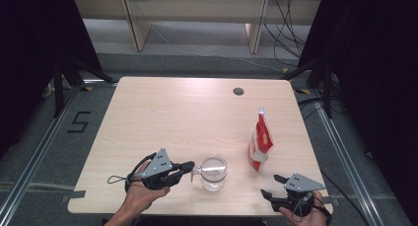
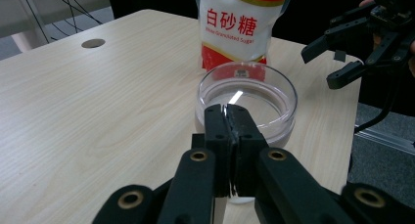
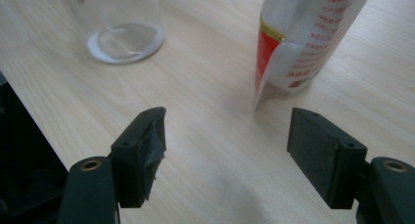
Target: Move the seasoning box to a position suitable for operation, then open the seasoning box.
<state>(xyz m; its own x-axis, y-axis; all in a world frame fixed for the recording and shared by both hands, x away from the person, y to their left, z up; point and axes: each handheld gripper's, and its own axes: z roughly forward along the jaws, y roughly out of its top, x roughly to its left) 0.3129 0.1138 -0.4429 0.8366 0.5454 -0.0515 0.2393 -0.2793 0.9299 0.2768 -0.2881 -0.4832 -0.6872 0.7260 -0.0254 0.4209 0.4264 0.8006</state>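
Near the tabletop's (image 1: pixel 148 117) front edge, our left claw (image 1: pixel 190 166) pinches the jar's (image 1: pixel 214 173) handle tab; we should hold it steady while the right claw (image 1: pixel 274 185), gaping and empty, reaches for the sugar bag (image 1: pixel 260 144) beside it.

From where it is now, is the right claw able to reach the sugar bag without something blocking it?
Probably yes. The right claw is open and points toward the sugar bag, with bare table between them. The glass cup stands off to the side.
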